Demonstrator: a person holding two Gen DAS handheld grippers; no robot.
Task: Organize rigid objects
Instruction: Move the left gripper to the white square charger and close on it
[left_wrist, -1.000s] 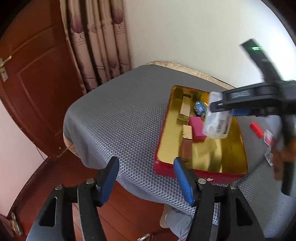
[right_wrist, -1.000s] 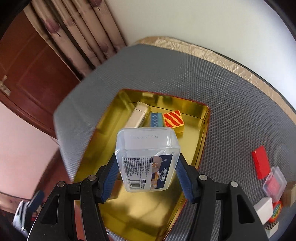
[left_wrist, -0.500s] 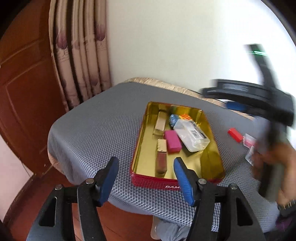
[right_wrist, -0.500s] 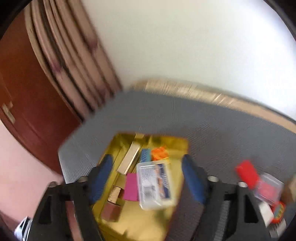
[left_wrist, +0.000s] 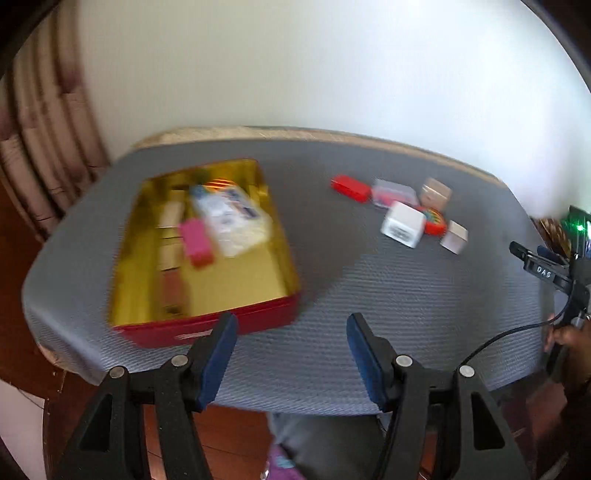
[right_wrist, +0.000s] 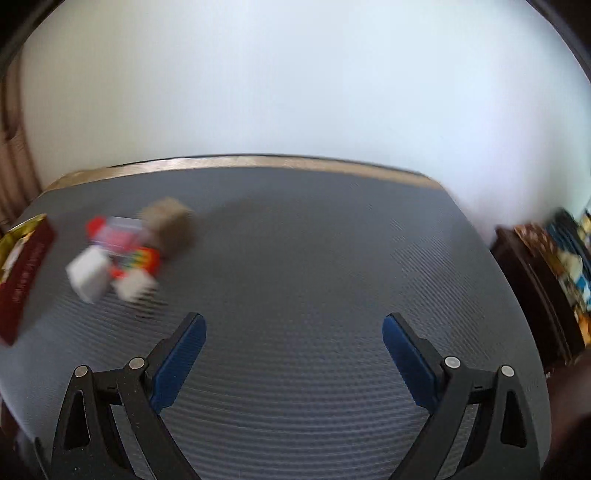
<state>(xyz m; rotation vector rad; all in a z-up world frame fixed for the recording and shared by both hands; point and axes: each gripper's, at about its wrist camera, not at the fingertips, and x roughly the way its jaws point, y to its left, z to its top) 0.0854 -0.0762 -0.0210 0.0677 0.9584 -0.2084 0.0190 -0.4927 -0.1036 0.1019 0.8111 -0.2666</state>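
Note:
A red tin with a gold inside (left_wrist: 207, 328) sits at the table's left and holds a clear plastic box (left_wrist: 232, 218), a pink block (left_wrist: 196, 242) and several other pieces. A loose cluster lies to its right: a red block (left_wrist: 351, 187), a clear case (left_wrist: 393, 192), a tan cube (left_wrist: 436, 192), a white cube (left_wrist: 403, 223) and a pale block (left_wrist: 454, 236). The cluster also shows blurred in the right wrist view (right_wrist: 129, 254). My left gripper (left_wrist: 291, 350) is open and empty near the front edge. My right gripper (right_wrist: 293, 354) is open and empty over bare cloth.
The table has a grey textured cloth (left_wrist: 369, 288) (right_wrist: 314, 277) and stands against a white wall. Curtains (left_wrist: 40, 155) hang at the left. A dark cabinet (right_wrist: 546, 280) stands right of the table. The tin's corner (right_wrist: 22, 273) shows at the right wrist view's left edge.
My right gripper let go of the clear plastic box into the tin, opened, and swung right away from it. My left gripper panned right, bringing the loose cluster into view.

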